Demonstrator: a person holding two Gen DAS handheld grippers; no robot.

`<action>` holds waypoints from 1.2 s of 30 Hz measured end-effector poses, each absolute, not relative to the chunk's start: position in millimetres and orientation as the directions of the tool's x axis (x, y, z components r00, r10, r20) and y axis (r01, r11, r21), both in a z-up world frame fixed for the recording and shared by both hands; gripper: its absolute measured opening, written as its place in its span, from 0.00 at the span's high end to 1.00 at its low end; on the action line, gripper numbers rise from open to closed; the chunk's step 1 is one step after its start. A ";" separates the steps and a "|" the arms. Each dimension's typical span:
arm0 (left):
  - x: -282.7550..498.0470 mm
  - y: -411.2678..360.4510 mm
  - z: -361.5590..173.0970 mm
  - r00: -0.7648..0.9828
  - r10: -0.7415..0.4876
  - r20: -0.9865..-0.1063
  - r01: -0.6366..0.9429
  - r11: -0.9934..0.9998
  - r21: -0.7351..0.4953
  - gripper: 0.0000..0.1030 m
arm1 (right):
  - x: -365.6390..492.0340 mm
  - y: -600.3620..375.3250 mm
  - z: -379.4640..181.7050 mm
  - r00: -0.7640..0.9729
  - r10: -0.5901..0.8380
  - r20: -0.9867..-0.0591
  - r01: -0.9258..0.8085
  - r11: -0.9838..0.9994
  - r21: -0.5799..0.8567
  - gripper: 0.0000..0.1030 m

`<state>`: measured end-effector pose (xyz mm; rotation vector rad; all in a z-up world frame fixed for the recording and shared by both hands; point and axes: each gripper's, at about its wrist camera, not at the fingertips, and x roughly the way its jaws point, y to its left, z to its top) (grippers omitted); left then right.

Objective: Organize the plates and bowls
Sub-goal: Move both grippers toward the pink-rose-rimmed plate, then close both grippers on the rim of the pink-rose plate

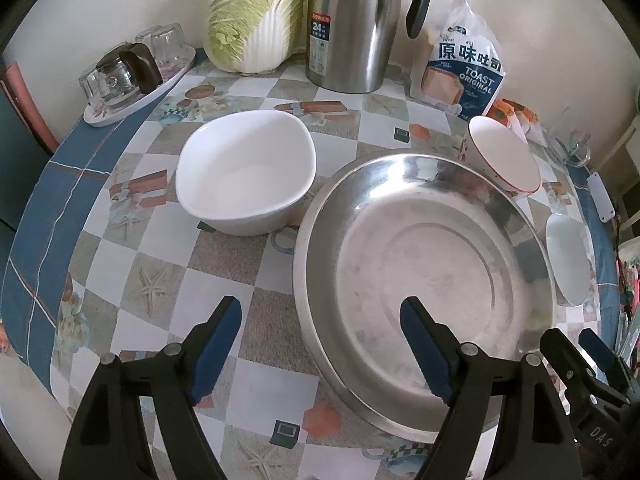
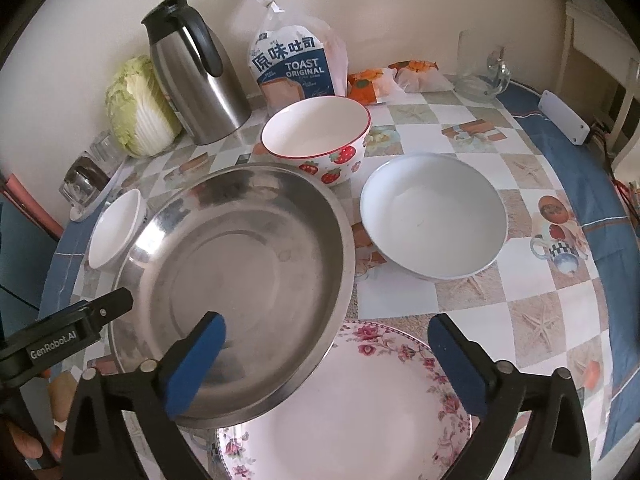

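Note:
A large steel plate (image 1: pixel 424 280) (image 2: pixel 248 272) lies in the middle of the table, and its near rim overlaps a floral plate (image 2: pixel 360 408). My left gripper (image 1: pixel 320 350) is open and straddles the steel plate's left rim, one pad inside the dish and one outside. My right gripper (image 2: pixel 326 360) stands wide open over the rim where both plates meet, gripping nothing. A white squarish bowl (image 1: pixel 246 172) (image 2: pixel 116 232) sits left of the steel plate. A strawberry bowl (image 2: pixel 316 140) (image 1: pixel 504 156) stands behind it, and a pale round bowl (image 2: pixel 434 216) (image 1: pixel 568 260) to its right.
Along the wall stand a steel thermos jug (image 1: pixel 352 24), a cabbage (image 1: pixel 256 12) and a toast bag (image 2: pixel 296 64). Upturned glasses sit on a tray (image 1: pixel 132 68) at far left. A glass mug (image 2: pixel 484 68), orange packets (image 2: pixel 372 84) and a white box (image 2: pixel 564 116) occupy the far right.

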<state>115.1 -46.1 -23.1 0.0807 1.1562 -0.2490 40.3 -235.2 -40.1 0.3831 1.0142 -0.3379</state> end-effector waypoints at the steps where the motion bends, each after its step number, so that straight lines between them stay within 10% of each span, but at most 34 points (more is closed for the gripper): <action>1: 113.0 -45.5 -21.8 0.382 -0.155 -0.911 0.232 0.970 -0.067 0.20 | 38.1 -235.4 -39.4 0.490 -0.097 -0.866 0.447 0.881 0.154 0.00; 36: -4.0 -103.5 -41.2 0.271 -0.248 -0.930 0.391 0.911 -0.129 0.20 | -60.6 -277.0 -58.4 0.445 -0.090 -0.891 0.568 0.797 0.203 0.00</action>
